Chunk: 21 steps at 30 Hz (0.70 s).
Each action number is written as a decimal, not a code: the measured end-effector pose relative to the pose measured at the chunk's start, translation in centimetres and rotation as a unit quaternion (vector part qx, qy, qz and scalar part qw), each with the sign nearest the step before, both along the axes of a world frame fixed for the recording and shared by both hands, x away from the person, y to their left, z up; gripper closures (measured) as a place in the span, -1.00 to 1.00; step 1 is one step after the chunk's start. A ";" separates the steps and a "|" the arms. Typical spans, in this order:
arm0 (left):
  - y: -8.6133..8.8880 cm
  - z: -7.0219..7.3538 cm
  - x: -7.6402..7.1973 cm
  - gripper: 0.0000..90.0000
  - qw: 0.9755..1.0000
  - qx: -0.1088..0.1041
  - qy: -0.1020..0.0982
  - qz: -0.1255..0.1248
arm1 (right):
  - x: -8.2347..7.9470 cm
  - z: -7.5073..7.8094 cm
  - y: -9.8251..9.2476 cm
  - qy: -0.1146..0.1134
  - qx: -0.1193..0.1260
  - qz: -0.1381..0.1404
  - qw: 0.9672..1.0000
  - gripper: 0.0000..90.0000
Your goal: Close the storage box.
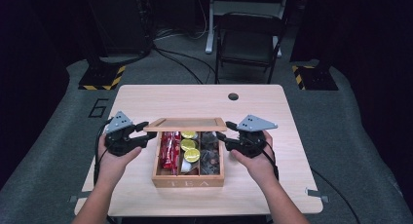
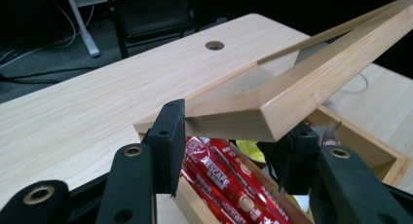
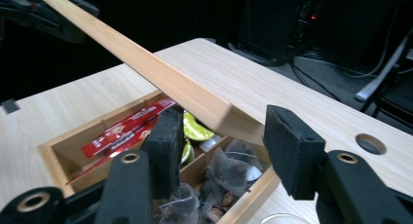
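Observation:
A wooden tea box [image 1: 187, 181] stands at the front middle of the table with its glass-paned lid [image 1: 185, 124] raised at a tilt. My left gripper [image 1: 148, 130] is at the lid's left front corner and my right gripper [image 1: 221, 139] at its right front corner. In the left gripper view the lid [image 2: 311, 83] corner sits between the pads of the left gripper [image 2: 229, 146], which touch it. In the right gripper view the lid [image 3: 146, 63] ends between the pads of the right gripper [image 3: 221, 136]. Inside lie red stick packs [image 1: 168, 148], yellow-green capsules [image 1: 190, 146] and tea bags [image 1: 210, 153].
The light wooden table [image 1: 204, 100] has a round cable hole [image 1: 233, 96] near its back edge. Bare tabletop lies behind and on both sides of the box. A dark folding chair [image 1: 248, 44] and cables are on the floor beyond the table.

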<state>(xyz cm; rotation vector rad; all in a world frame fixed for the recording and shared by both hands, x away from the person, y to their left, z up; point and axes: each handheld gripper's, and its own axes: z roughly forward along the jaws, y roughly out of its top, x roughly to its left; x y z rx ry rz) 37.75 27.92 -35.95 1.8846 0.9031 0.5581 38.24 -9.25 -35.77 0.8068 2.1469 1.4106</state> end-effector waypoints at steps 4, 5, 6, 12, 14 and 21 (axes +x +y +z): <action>0.0 -0.3 -0.3 0.16 1.000 0.003 -0.005 -0.001 | -0.3 -0.1 0.2 -0.006 -0.011 0.000 1.000 0.10; 0.0 -0.3 -0.3 0.16 1.000 0.003 -0.005 -0.001 | -0.3 -0.1 0.2 -0.006 -0.011 0.000 1.000 0.10; 0.0 -0.5 -0.4 0.16 1.000 0.000 -0.006 0.000 | -0.4 -0.2 0.1 -0.002 -0.007 -0.002 1.000 0.10; 0.4 -1.3 -1.0 0.11 1.000 -0.022 0.002 -0.015 | -0.8 -1.0 -0.4 0.027 0.021 0.001 0.999 0.12; 0.5 -1.6 -1.3 0.10 1.000 -0.018 0.001 -0.016 | -1.0 -1.3 -0.4 0.033 0.022 0.001 0.999 0.12; 0.2 -2.7 -2.5 0.04 1.000 0.000 -0.008 -0.019 | -2.0 -2.4 -0.4 0.026 0.005 0.006 1.000 0.13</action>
